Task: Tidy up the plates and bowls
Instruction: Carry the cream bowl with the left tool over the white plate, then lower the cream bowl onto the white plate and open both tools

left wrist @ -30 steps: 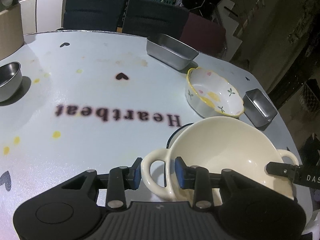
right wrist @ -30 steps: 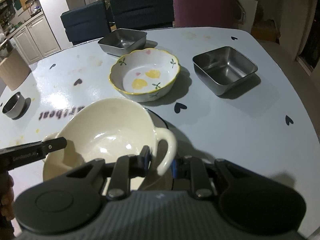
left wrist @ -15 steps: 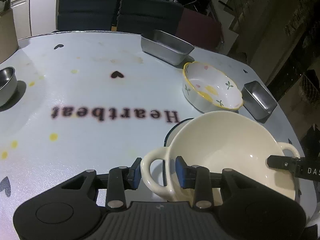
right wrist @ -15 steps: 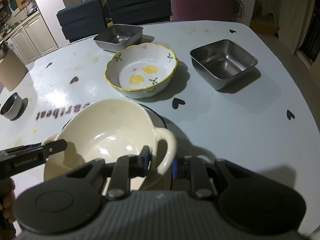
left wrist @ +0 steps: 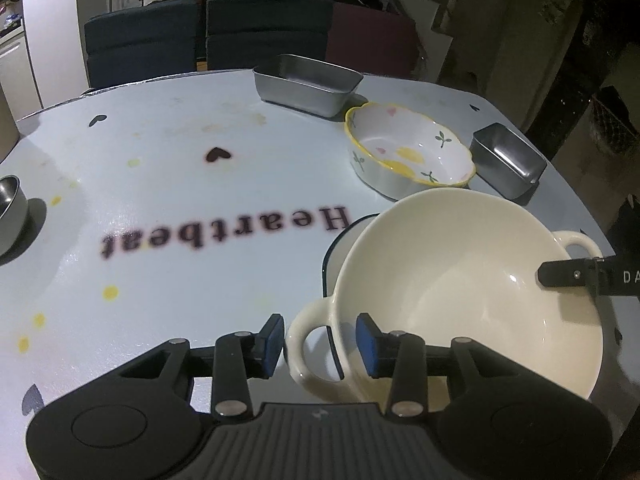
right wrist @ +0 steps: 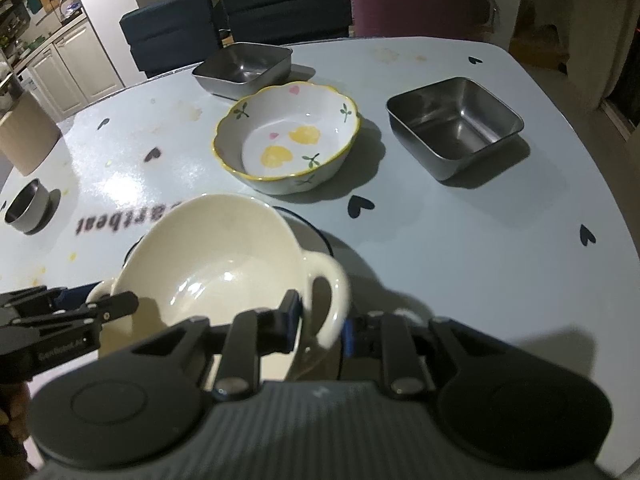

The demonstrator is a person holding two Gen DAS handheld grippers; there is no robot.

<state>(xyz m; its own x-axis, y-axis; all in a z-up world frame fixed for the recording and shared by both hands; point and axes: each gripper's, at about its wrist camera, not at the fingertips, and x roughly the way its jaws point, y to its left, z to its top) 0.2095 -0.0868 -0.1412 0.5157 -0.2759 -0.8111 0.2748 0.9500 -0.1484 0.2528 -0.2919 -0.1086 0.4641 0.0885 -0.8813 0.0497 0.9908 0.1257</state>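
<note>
A cream two-handled bowl [left wrist: 460, 280] [right wrist: 212, 256] sits tilted over a white plate with a dark rim [left wrist: 334, 248] [right wrist: 316, 232] on the pale table. My left gripper [left wrist: 320, 342] straddles the bowl's near handle; its jaws are opening and the blue pads [left wrist: 274, 340] stand just off the handle. My right gripper [right wrist: 320, 322] is shut on the opposite handle. One finger of each gripper shows in the other's view, the right's fingertip [left wrist: 560, 274] and the left's fingertip [right wrist: 120, 304].
Beyond the cream bowl stands a floral bowl with a yellow rim [left wrist: 408, 152] [right wrist: 288, 136]. Two square steel trays [right wrist: 244, 66] [right wrist: 456, 124] lie behind and right of it. A small round steel bowl [right wrist: 26, 204] and a cardboard box [right wrist: 24, 136] are far left. Chairs line the far edge.
My left gripper has rolled a little and its pads have spread slightly off the handle. The right gripper keeps its hold and the bowl has barely shifted.
</note>
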